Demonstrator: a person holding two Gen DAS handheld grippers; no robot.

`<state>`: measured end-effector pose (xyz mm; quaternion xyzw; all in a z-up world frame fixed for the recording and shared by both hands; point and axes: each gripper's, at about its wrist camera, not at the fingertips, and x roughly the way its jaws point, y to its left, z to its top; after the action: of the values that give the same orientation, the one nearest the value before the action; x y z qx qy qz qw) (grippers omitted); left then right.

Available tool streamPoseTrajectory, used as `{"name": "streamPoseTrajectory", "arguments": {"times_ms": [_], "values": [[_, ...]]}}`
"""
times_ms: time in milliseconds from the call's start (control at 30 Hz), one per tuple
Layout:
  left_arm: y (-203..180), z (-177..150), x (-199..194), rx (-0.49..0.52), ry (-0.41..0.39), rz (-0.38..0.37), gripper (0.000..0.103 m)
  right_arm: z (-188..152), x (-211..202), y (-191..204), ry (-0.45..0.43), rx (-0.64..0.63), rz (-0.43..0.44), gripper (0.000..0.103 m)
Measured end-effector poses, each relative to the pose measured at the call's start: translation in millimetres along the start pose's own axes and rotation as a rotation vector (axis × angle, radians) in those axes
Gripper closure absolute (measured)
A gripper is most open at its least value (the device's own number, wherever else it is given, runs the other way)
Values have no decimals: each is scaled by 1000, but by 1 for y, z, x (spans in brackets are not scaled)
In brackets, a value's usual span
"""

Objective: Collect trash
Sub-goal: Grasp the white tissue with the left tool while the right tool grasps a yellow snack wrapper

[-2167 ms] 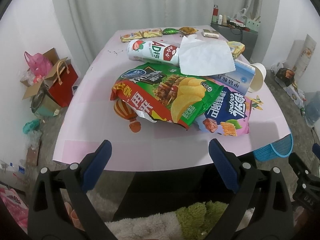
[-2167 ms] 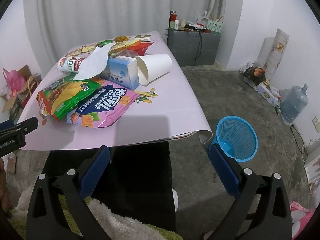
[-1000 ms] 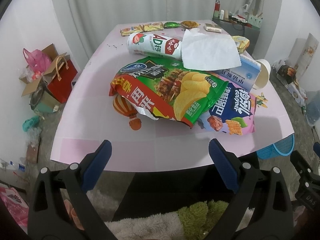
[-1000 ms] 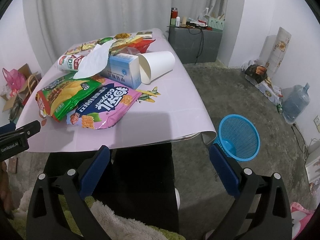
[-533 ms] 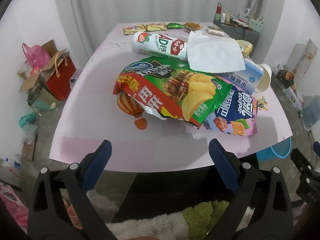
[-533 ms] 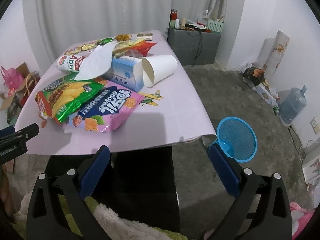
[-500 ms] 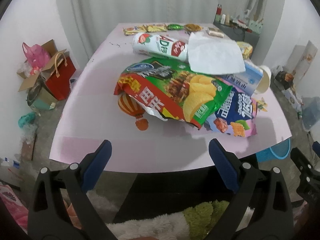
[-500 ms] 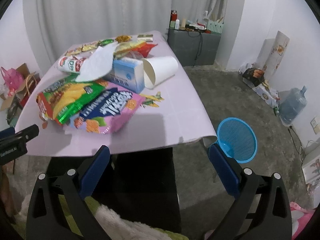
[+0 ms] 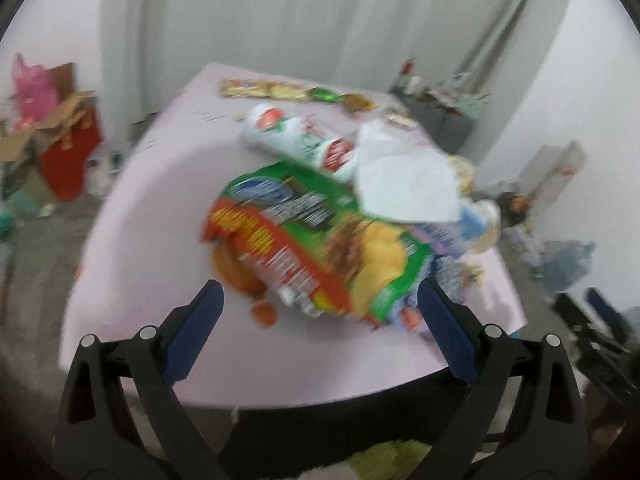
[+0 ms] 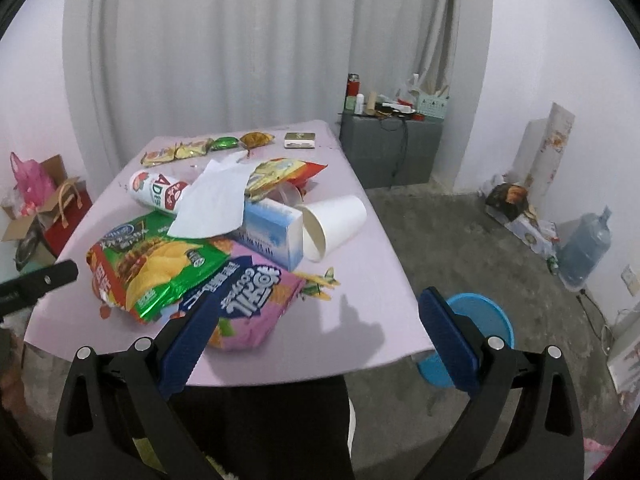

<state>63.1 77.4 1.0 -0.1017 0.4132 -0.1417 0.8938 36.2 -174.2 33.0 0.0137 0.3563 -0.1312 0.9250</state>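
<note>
Trash lies piled on a pink table (image 10: 360, 300). It includes a green chip bag (image 10: 160, 268), a pink snack bag (image 10: 252, 304), a white paper sheet (image 10: 216, 200), a white bottle (image 10: 158, 192), a blue-and-white carton (image 10: 272, 232) and a paper cup (image 10: 336, 224) on its side. My right gripper (image 10: 320, 298) is open over the table's near edge, its left finger in front of the pink bag. The left wrist view is blurred. There my left gripper (image 9: 320, 292) is open just short of the green chip bag (image 9: 320, 240). Neither gripper holds anything.
A blue mesh basket (image 10: 484, 320) stands on the floor by the table's right corner. Small wrappers (image 10: 200, 146) line the far edge. A grey cabinet (image 10: 392, 148), a water jug (image 10: 586, 248) and a red bag (image 10: 60, 208) stand around the room.
Both grippers have moved forward and up toward the table, so the trash looks nearer. The left view has gone blurry with motion. Both stay open and nothing has been taken hold of.
</note>
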Motion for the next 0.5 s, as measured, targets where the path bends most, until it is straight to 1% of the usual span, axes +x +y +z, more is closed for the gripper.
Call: {"name": "streamPoseTrajectory", "arguments": {"times_ms": [100, 200, 300, 367, 433, 500], "values": [[-6, 14, 9, 13, -17, 19, 10, 10, 12, -14, -1, 49, 34, 6], [-17, 35, 21, 47, -19, -49, 10, 16, 26, -25, 18, 98, 68, 6], [-33, 63, 39, 64, -3, -119, 9, 25, 41, -39, 40, 151, 81, 6], [-43, 75, 48, 80, 6, -167, 9, 32, 50, -50, 49, 185, 100, 6], [-56, 87, 57, 127, -18, -228, 9, 36, 57, -58, 48, 206, 111, 6], [-69, 96, 71, 186, -15, -262, 9, 42, 66, -65, 55, 223, 124, 6]]}}
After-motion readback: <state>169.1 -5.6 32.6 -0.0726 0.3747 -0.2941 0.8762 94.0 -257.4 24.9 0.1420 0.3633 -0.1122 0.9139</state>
